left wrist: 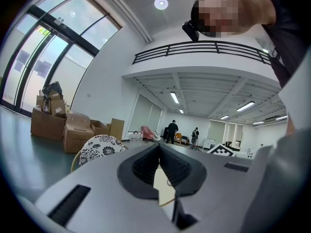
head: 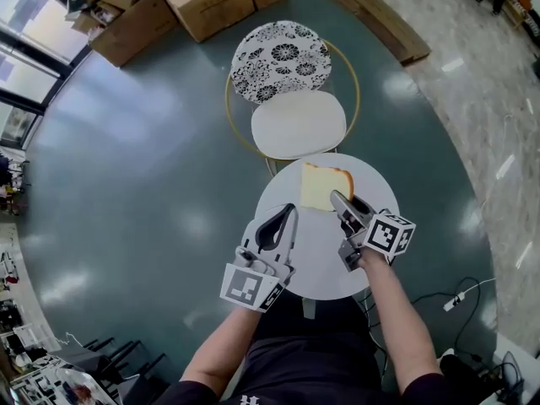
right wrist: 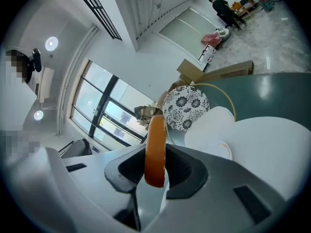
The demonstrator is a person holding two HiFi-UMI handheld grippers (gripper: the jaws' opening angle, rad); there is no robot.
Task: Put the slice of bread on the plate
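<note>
My right gripper is shut on a slice of bread, pale yellow with a brown crust, and holds it over the far side of the round white table. In the right gripper view the slice stands edge-on between the jaws. Past it a flat white plate lies on the table; the bread hides it in the head view. My left gripper hovers over the table's left part, shut and empty. Its pads meet in the left gripper view.
A chair with a floral back and a white seat stands just beyond the table. Cardboard boxes sit on the teal floor at the back left. A power strip with cables lies on the floor at the right.
</note>
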